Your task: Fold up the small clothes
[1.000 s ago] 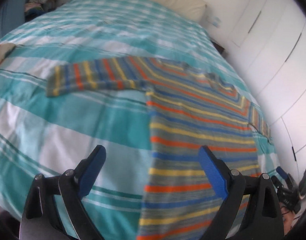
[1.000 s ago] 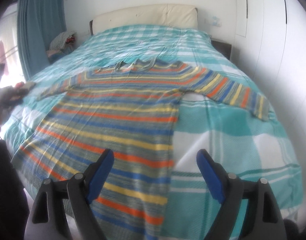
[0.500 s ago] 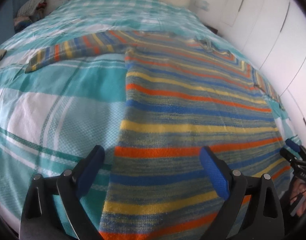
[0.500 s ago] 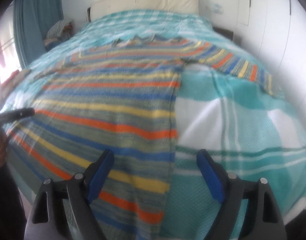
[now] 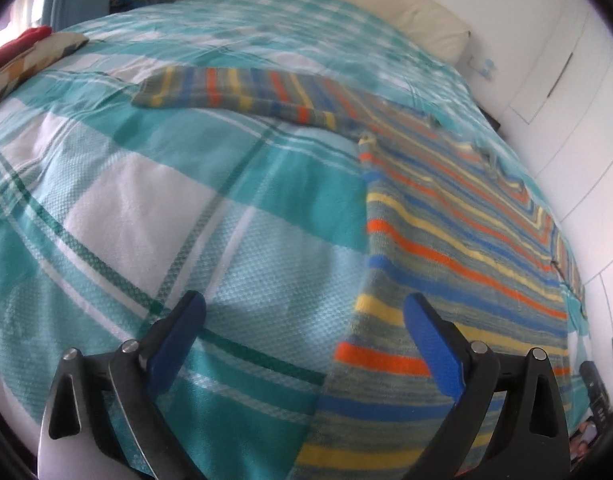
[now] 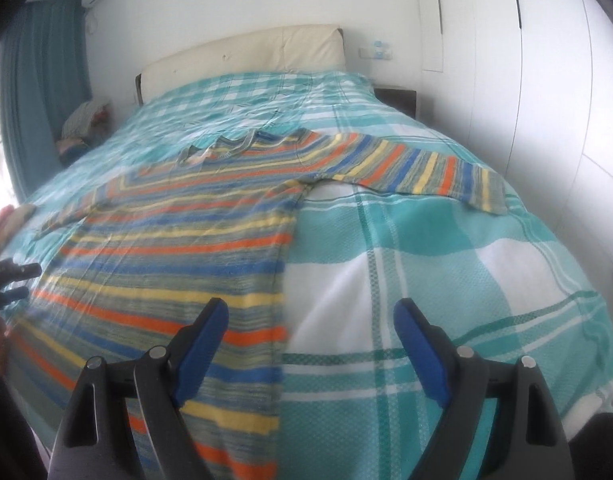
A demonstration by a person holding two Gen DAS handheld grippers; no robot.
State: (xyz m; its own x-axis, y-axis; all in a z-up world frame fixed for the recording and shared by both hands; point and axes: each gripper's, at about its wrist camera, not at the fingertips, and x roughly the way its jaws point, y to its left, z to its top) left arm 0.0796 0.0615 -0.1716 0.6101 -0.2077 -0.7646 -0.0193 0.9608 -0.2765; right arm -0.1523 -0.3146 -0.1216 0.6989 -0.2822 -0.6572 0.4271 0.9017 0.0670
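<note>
A striped knit sweater [image 6: 178, 248] lies spread flat, front up, on a bed covered with a teal-and-white checked bedspread [image 6: 446, 264]. Its bands run orange, blue, yellow and grey-green across the body, and both sleeves are stretched straight out to the sides. The neckline points toward the cream headboard [image 6: 242, 60], away from both tools.

The left tool [image 5: 304, 334] has its blue-padded fingers spread wide and grips nothing. The sweater's left side edge runs up just inside its right finger, so that finger sits over the striped hem area while the left finger is over bare bedspread. The left sleeve [image 5: 234, 92] lies well ahead and to the left of this tool.

The right tool [image 6: 310, 338] is likewise spread wide with nothing between its fingers. The sweater's right side edge passes between them, nearer the left finger; the right finger is over bedspread. The right sleeve [image 6: 418, 170] lies ahead and to the right.
</note>
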